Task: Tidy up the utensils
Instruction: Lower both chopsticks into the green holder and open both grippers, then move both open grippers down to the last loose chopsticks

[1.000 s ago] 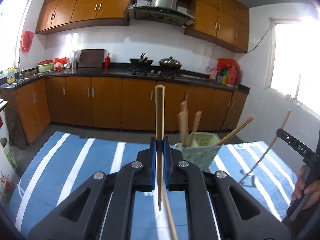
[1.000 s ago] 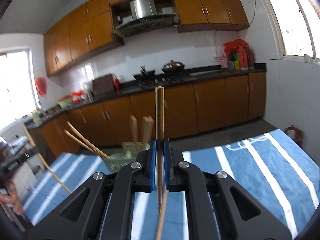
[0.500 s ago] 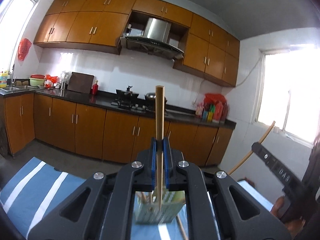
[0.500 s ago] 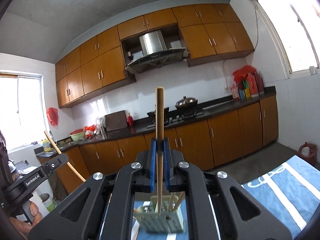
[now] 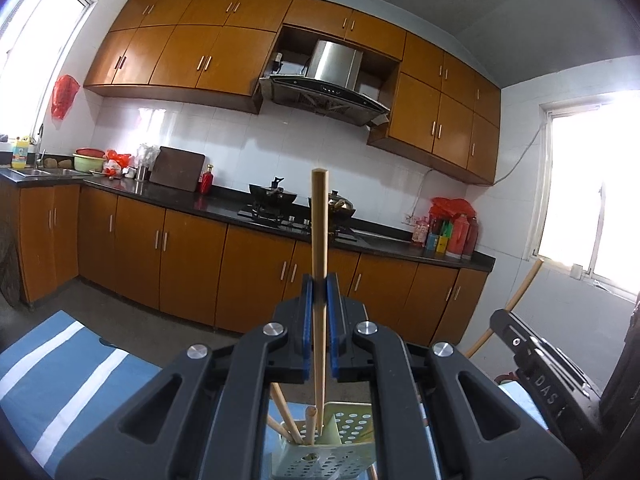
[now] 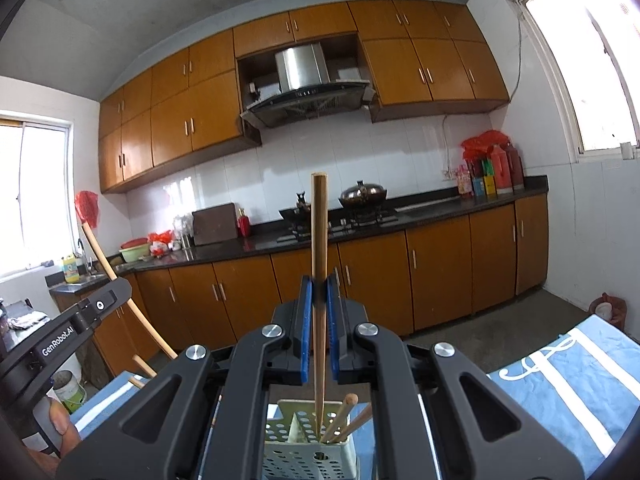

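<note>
My left gripper (image 5: 319, 292) is shut on a wooden chopstick (image 5: 319, 240) that stands upright, its lower tip over a pale green perforated utensil holder (image 5: 340, 446) with other chopsticks (image 5: 294, 426) in it. My right gripper (image 6: 319, 292) is shut on another upright chopstick (image 6: 319, 240), its tip just inside the same holder (image 6: 308, 450), beside leaning chopsticks (image 6: 344, 418). The right gripper's body (image 5: 540, 364) with its chopstick (image 5: 516, 304) shows at the right of the left wrist view. The left gripper's body (image 6: 68, 332) shows at the left of the right wrist view.
The holder stands on a blue cloth with white stripes (image 5: 68, 380) (image 6: 560, 384). Behind is a kitchen with wooden cabinets (image 5: 192, 268), a dark counter and a stove with pots (image 6: 362, 194). A person's hand (image 6: 60, 428) holds the left tool. Windows stand at both sides.
Both grippers have risen and come in over the holder with their chopsticks. The holder has slid down to the bottom edge of both views, and the chopstick tips now hang over its openings.
</note>
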`<state>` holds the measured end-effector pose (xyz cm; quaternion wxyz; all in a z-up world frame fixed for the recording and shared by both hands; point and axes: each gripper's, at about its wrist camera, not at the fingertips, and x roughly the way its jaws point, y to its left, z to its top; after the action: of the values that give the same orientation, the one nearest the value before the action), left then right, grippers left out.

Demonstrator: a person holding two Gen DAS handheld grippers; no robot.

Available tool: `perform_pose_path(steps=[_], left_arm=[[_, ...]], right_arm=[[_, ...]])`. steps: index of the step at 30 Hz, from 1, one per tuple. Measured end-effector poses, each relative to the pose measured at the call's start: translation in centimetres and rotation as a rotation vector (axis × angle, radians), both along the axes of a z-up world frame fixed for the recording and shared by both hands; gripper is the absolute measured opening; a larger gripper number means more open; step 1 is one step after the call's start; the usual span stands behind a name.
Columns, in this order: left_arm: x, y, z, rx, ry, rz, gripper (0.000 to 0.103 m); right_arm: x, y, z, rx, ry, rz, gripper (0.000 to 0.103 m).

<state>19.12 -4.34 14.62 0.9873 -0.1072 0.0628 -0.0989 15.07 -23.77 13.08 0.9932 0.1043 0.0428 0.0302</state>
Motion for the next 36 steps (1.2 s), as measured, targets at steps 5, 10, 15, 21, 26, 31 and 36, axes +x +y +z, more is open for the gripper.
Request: perform_pose_path(steps=[5,10,15,21,26,31,36], left_arm=[[0.9,-0.4,-1.2,0.022,0.038,-0.01,0.008],[0.5,0.2,-1.4,0.025,0.049,-0.01,0.01],[-0.7,1.2,-0.7,0.016,0.044,0.001,0.016],[-4.4,4.0,-1.5,0.028,0.075,0.018,0.031],[-6.0,6.8,-5.4,0.07,0.192,0.058,0.043],[-5.3,8.1,-12.5,0.112,0.414,0.032,0.044],[-5.1,7.4,-17.1,0.136,0.551,-0.01,0.044]], right_arm=[[0.8,0.1,-1.0,0.004,0.057,0.009,0.008],[0.1,-0.4,-0.8,0.012,0.066,0.012,0.014],[-1.4,-1.0,-0.1,0.019,0.051,-0.002,0.027],[-4.4,-2.9,-1.3,-0.011,0.102,-0.053,0.043],[-4.7,-4.7,-6.1,-0.031,0.284,-0.099,0.048],[-3.4,-5.2,-12.6,0.013,0.539,-0.066,0.048],[-3.7,-3.2,-16.9,-0.004,0.643,0.005,0.048]])
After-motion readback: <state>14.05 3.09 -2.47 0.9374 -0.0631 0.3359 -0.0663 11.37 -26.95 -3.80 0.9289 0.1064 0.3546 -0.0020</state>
